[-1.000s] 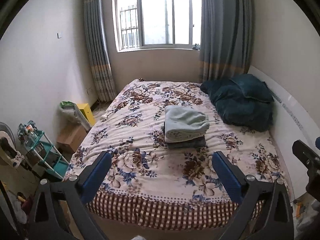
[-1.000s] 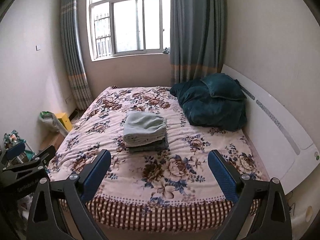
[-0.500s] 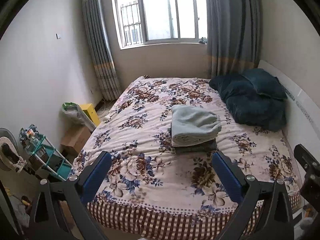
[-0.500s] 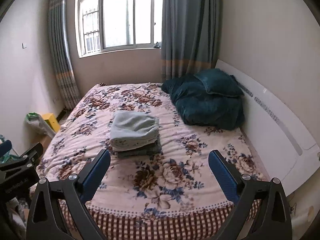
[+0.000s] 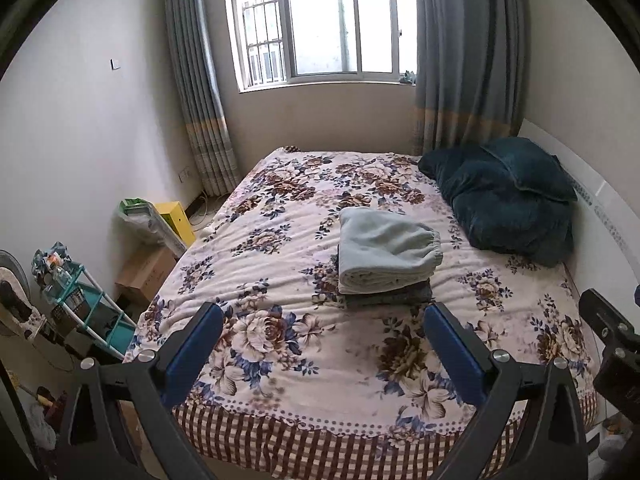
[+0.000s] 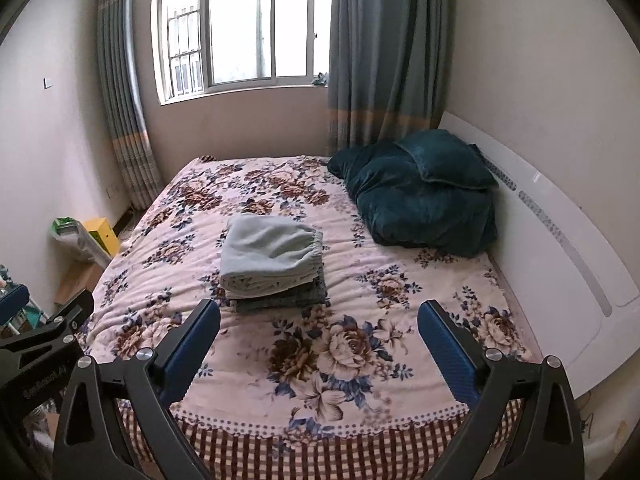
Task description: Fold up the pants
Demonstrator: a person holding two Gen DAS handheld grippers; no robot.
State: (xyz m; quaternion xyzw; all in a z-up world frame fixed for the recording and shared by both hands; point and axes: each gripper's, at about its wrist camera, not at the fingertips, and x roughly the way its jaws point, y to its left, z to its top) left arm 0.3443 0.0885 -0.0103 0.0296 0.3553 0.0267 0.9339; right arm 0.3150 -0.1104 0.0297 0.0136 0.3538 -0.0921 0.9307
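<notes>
Pale pants (image 5: pixel 386 250): folded, stacked on darker folded garment (image 5: pixel 394 296), mid-bed (image 5: pixel 280 240), near pillow (image 5: pixel 508 196); likely finished pile.
Left gripper (image 5: pixel 323 344): jaws wide, empty, above bed's foot.
Right gripper (image 6: pixel 319 342): same; probably standing off.

Soft daylight comes from the window (image 5: pixel 320 24) far ahead of both tools, and its panes are washed out white. The room is evenly lit with weak shadows. Both views bend strongly at the edges, with black corners. The bedspread (image 6: pixel 304 352) looks slightly soft close to the fingers.
</notes>
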